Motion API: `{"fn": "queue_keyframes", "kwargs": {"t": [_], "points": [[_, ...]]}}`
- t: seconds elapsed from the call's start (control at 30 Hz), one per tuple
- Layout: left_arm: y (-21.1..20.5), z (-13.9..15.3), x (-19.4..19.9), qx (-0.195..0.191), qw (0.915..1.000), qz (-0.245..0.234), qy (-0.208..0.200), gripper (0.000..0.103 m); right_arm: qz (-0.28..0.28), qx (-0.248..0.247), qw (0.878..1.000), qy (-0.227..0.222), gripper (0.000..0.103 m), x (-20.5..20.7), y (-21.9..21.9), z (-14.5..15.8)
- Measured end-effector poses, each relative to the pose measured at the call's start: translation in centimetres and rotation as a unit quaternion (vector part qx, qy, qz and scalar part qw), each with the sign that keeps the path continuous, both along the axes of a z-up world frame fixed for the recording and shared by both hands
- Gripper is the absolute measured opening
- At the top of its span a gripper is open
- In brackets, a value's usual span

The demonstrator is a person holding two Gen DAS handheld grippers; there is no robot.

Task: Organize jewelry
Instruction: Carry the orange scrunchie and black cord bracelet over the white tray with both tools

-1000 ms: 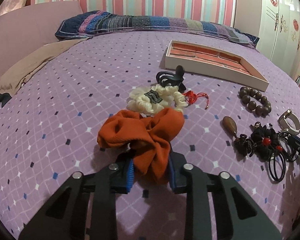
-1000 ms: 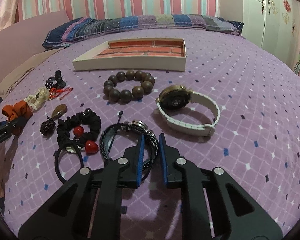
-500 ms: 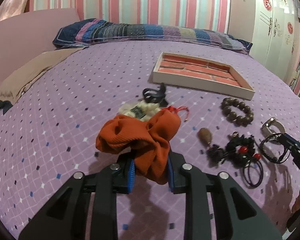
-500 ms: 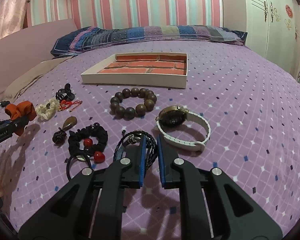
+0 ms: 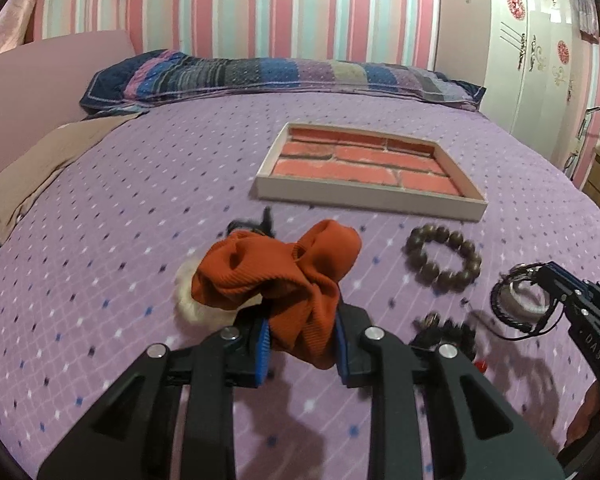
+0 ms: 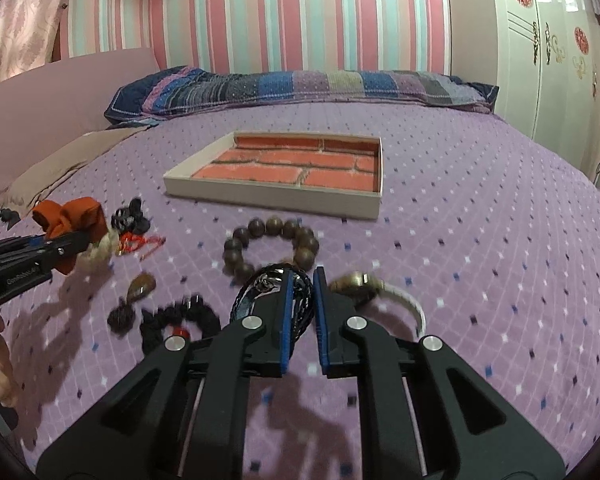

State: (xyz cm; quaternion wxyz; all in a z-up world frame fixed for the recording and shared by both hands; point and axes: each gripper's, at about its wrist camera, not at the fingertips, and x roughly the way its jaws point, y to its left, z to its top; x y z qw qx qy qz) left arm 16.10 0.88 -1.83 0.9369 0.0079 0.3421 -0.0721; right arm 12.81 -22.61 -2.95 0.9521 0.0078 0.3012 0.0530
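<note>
i see a purple bed [image 5: 140, 208] with a diamond-dot cover, and on it a shallow cream tray [image 5: 370, 196] lined in red brick pattern, which i use as my landmark. my left hand-held gripper [image 5: 300, 344] is clamped on a rust-orange ribbed fabric scrunchie [image 5: 276, 280], bunched into soft folds and lifted off the bed, in front of the tray's left end. under it lie a cream fluffy scrunchie [image 5: 186, 300] and a black hair clip [image 6: 130, 218]. my right hand-held gripper [image 6: 302, 312] is closed on a dark braided cord bracelet [image 6: 260, 288] with a small silver fitting, raised in front of the tray's right end. between that bracelet and the tray rests a ring of round brown wooden beads [image 6: 272, 246]. just right of the gripper lies a watch [image 6: 376, 290] with a white band, blurred.
</note>
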Motion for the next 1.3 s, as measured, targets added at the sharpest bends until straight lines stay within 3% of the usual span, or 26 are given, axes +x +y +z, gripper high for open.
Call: {"fn": "queue_keyframes", "kwargs": {"t": [0.27,0.73,1.3], "points": [[-2.1,1.5,6.4,-0.013,0.9998,-0.013,0.0,0.026,-0.011,0.005,1.0,-0.011,0.011,5.9,0.0,2.0],[-6.6,2.0,20.4,0.001,0.9995,-0.013,0.028,0.026,-0.043,-0.001,0.999,-0.012,0.011,20.6,-0.8,4.4],[-8.3,-2.6,35.1,0.024,0.9945,-0.007,0.101,0.026,-0.092,-0.019,0.993,0.076,0.011,36.5,-2.9,0.0]]}}
